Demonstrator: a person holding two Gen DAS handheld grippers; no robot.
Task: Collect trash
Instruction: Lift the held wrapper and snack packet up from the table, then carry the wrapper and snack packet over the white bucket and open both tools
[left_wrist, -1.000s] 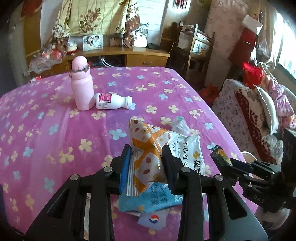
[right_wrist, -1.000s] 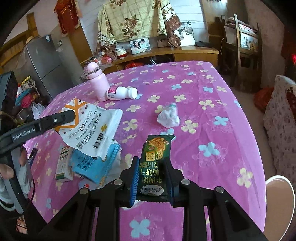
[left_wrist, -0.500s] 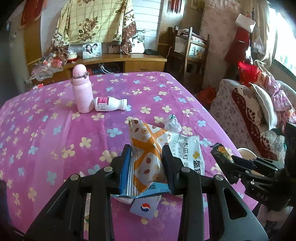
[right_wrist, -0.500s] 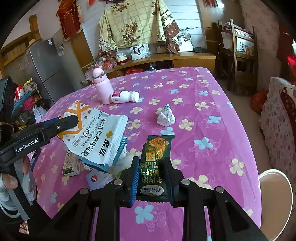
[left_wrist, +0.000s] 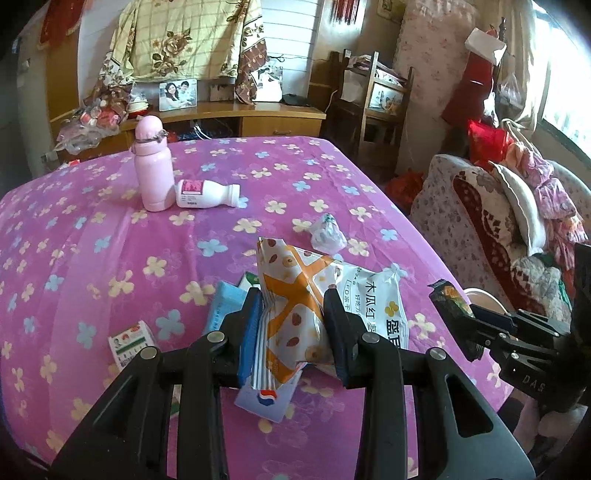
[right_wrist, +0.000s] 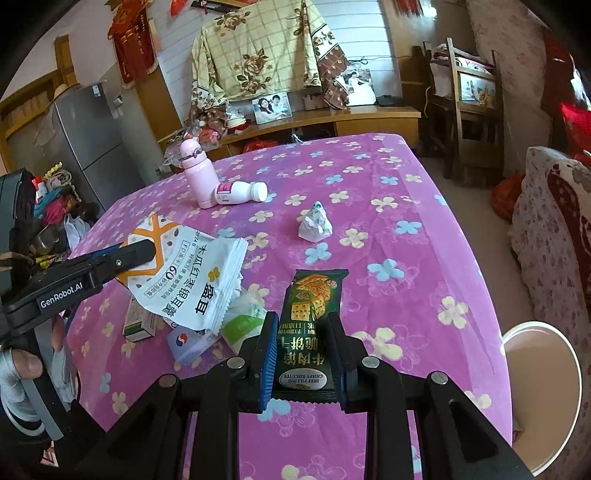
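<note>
My left gripper (left_wrist: 291, 299) is shut on a white and orange snack bag (left_wrist: 295, 317), lifted above the pink flowered tablecloth (left_wrist: 110, 236). The right wrist view shows that same left gripper (right_wrist: 136, 253) and bag (right_wrist: 195, 280) at the left. My right gripper (right_wrist: 302, 321) is shut on a green biscuit wrapper (right_wrist: 314, 302), seen from the left as the right gripper (left_wrist: 456, 321) with the wrapper (left_wrist: 448, 297). On the cloth lie a crumpled white paper (right_wrist: 314, 225), a white bottle on its side (right_wrist: 240, 194), a small box (left_wrist: 131, 341), a blue packet (left_wrist: 225, 306) and a white packet with a round logo (right_wrist: 188, 341).
A pink flask (left_wrist: 151, 166) stands upright against the bottle. A white round bin (right_wrist: 535, 387) sits on the floor off the table's right edge, next to a flower-patterned sofa (right_wrist: 554, 221). A wooden cabinet (left_wrist: 258, 114) and a chair (right_wrist: 476, 99) stand beyond the table.
Both grippers have drawn back towards the near side of the table, each keeping its wrapper. More of the packets under the left gripper shows, and the white bin has come further into the right view.
</note>
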